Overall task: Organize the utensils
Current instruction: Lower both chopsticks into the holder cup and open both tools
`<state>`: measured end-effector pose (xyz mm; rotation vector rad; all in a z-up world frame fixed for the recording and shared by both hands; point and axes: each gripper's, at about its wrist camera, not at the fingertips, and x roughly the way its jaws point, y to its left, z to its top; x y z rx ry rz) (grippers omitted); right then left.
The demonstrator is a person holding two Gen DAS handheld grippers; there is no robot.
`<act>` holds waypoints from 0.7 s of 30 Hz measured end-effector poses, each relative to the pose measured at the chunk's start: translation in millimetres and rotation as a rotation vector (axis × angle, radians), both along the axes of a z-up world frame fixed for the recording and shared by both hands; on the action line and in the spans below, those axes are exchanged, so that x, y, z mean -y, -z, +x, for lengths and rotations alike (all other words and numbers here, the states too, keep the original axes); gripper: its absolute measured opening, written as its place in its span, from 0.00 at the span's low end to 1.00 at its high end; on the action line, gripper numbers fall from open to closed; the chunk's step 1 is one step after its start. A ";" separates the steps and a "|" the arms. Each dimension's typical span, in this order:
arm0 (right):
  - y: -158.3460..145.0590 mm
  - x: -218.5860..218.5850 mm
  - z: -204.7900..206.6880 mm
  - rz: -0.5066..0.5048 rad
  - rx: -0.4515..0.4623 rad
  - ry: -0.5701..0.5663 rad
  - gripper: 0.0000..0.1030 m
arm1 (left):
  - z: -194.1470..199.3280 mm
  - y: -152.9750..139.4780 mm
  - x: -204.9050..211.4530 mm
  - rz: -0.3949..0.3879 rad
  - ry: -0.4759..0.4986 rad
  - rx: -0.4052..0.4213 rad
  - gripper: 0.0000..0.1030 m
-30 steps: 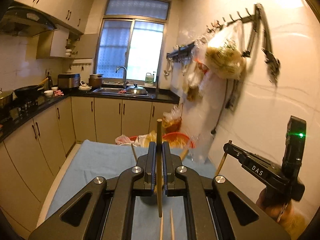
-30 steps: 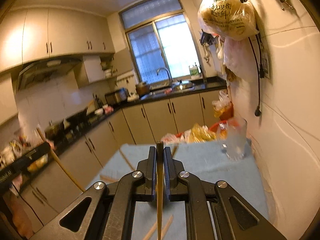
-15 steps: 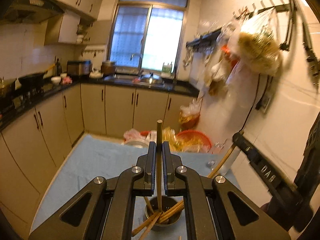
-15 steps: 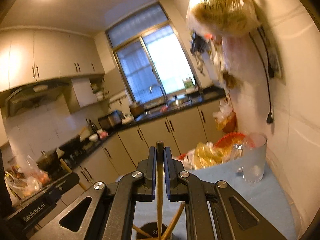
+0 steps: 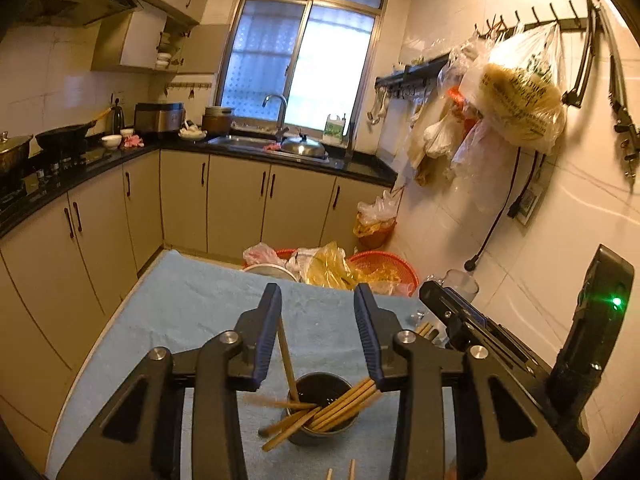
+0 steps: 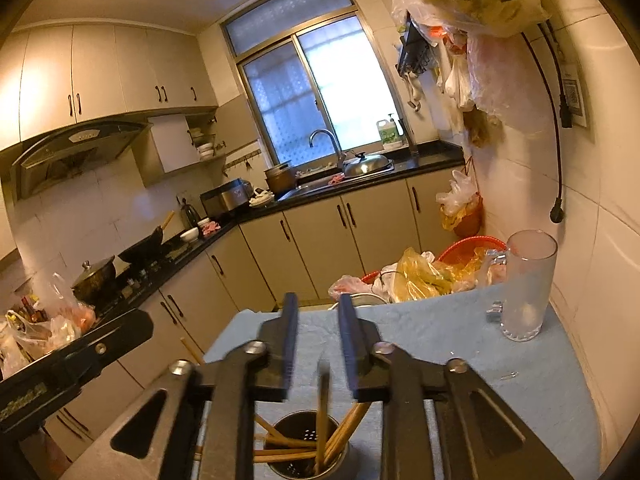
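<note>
Both your left tongs [image 5: 316, 332] and right tongs [image 6: 318, 338] stand wide and empty above the holder [image 5: 322, 410] of chopsticks [image 5: 344, 402] on the table [image 5: 192, 308]. Several sticks lean out over the rim, so brushing them could tip the holder.

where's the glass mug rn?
The glass mug stands upright at the right of the right wrist view, on the blue cloth near the tiled wall, just in front of the red basket.
</note>
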<state>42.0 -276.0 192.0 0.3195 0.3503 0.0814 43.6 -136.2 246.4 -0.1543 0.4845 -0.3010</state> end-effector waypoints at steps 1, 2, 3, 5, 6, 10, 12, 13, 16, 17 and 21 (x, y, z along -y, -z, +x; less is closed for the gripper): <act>-2.6 0.0 -2.9 -0.001 0.004 0.001 0.25 | -5.9 -3.4 -1.4 0.001 0.001 0.010 0.35; -6.2 -0.1 -6.8 -0.004 0.008 0.002 0.25 | -12.4 -7.2 -3.2 0.001 0.003 0.020 0.36; -8.9 -0.2 -10.1 -0.007 0.012 0.003 0.26 | -18.5 -10.4 -5.7 0.000 0.004 0.028 0.38; -15.5 -1.8 -19.7 -0.016 0.019 0.006 0.28 | -34.0 -17.8 -11.7 -0.007 0.006 0.048 0.39; -19.7 -2.2 -26.9 -0.020 0.025 0.007 0.31 | -42.6 -21.5 -14.7 -0.011 0.008 0.060 0.42; -33.5 -5.8 -50.6 -0.038 0.040 0.009 0.36 | -77.2 -32.1 -26.7 -0.012 0.005 0.108 0.50; -40.0 -8.3 -65.0 -0.056 0.045 0.009 0.38 | -92.3 -34.6 -32.3 -0.004 0.002 0.125 0.51; -42.9 -9.3 -70.6 -0.063 0.047 0.010 0.38 | -98.0 -35.7 -34.8 -0.001 0.001 0.128 0.51; -49.7 -12.2 -90.9 -0.086 0.050 0.011 0.46 | -122.2 -35.8 -47.3 -0.007 -0.001 0.134 0.52; -51.5 -13.2 -98.6 -0.092 0.047 0.007 0.50 | -128.2 -34.8 -50.8 -0.008 -0.003 0.134 0.54; -45.8 -14.9 -122.7 -0.126 0.002 -0.003 0.67 | -156.4 -24.3 -63.9 0.026 -0.027 0.144 0.62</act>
